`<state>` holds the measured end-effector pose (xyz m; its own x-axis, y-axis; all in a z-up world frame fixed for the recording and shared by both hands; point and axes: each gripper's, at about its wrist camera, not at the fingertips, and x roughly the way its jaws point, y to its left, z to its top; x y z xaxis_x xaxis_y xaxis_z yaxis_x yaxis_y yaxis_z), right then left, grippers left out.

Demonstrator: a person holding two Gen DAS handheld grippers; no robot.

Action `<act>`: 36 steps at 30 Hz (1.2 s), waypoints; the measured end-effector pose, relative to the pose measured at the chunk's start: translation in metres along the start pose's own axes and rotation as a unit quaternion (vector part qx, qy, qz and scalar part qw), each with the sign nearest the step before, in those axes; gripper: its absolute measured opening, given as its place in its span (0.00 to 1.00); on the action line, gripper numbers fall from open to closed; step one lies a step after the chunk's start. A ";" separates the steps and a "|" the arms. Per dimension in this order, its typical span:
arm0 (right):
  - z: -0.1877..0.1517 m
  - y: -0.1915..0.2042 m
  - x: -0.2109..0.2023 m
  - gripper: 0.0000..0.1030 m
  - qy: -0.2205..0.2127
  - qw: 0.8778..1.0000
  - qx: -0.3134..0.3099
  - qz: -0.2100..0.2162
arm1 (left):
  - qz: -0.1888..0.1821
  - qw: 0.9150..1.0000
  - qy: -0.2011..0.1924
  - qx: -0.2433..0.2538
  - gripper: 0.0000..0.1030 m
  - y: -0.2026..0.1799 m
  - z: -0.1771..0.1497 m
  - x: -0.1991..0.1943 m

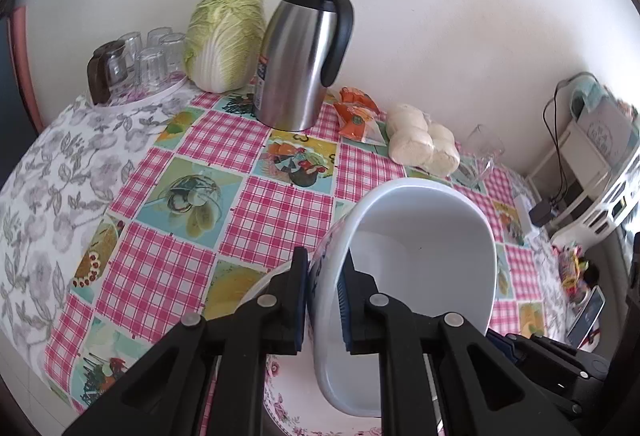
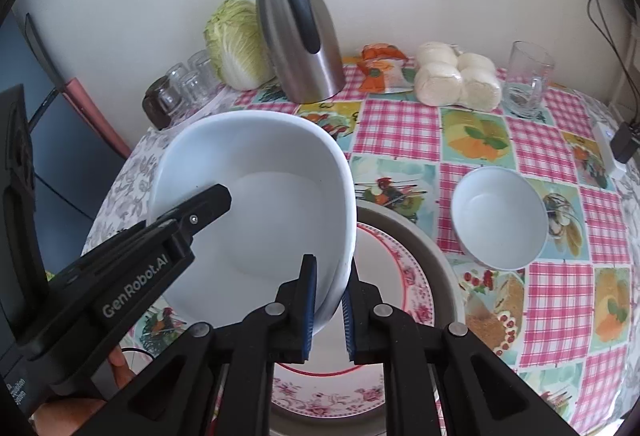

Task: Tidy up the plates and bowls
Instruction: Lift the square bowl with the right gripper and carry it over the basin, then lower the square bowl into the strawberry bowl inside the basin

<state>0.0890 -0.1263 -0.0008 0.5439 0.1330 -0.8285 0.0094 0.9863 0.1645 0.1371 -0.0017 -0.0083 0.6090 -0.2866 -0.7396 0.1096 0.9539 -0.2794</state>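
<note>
Table [image 2: 400, 124]: plates [image 2: 400, 268], bowl [image 2: 500, 216], thermos [image 2: 304, 48].

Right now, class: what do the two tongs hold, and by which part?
Both hold the large white bowl by its rim: left tongs on one side, right tongs on the opposite side.

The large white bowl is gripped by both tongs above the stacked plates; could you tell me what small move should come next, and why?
Probably lower it straight down. The large white bowl hangs tilted, with the left tongs and right tongs clamped on opposite rims, and the floral plate lies directly beneath it. The small bowl stands apart.
</note>
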 end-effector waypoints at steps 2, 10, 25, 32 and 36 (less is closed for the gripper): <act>-0.001 -0.003 -0.001 0.13 -0.003 1.000 0.005 0.004 | 0.003 1.000 -0.002 0.006 0.13 -0.005 -0.001 -0.001; 0.000 -0.008 -0.005 0.13 -0.007 1.000 0.010 -0.009 | 0.001 1.000 0.002 0.017 0.14 -0.015 -0.003 0.004; -0.007 -0.012 -0.015 0.14 -0.020 1.000 0.006 0.004 | -0.004 1.000 -0.007 0.030 0.13 -0.021 -0.004 -0.009; -0.015 -0.024 -0.020 0.14 -0.011 1.000 0.016 0.006 | -0.011 0.999 0.013 0.041 0.13 -0.031 -0.015 -0.008; -0.021 -0.030 -0.013 0.15 0.008 1.000 0.022 0.009 | 0.000 0.998 0.037 0.050 0.14 -0.035 -0.022 0.001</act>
<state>0.0635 -0.1553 -0.0061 0.5316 0.1533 -0.8330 0.0356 0.9786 0.2028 0.1164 -0.0375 -0.0125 0.5490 -0.2888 -0.7843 0.1896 0.9570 -0.2197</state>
